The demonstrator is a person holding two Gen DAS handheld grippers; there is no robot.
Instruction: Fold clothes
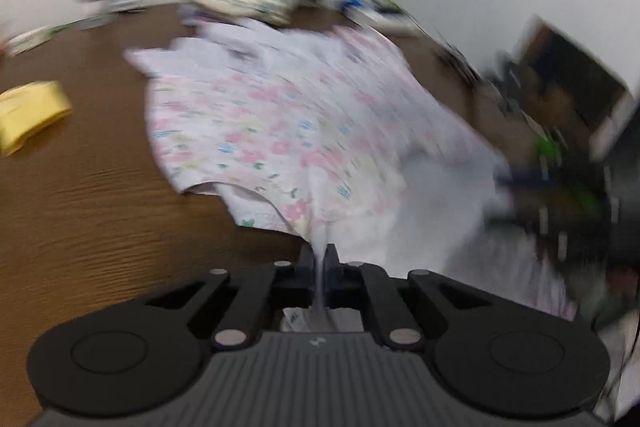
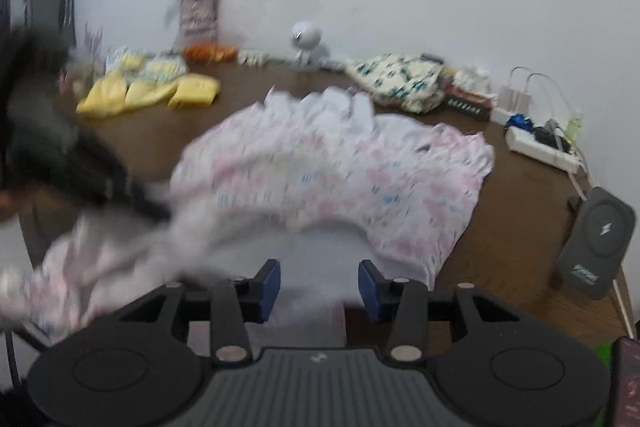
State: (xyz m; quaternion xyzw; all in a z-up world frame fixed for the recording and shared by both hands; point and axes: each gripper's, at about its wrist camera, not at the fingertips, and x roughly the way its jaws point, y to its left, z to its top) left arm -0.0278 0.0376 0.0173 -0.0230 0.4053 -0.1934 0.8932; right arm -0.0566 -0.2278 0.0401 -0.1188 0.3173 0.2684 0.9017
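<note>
Left wrist view: the left gripper (image 1: 319, 255) has its fingers pinched on an edge of the floral garment (image 1: 288, 123), white with pink flowers, crumpled across the middle of the brown desk (image 1: 80, 207).

Right wrist view: the right gripper (image 2: 319, 283) has its fingers apart, and pale cloth of the garment (image 2: 332, 171) lies blurred between them without being pressed.

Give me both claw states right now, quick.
Left claw: closed, pinching an edge of the floral garment.
Right claw: open, pads not pressing anything; floral garment lies between and under them.
</note>
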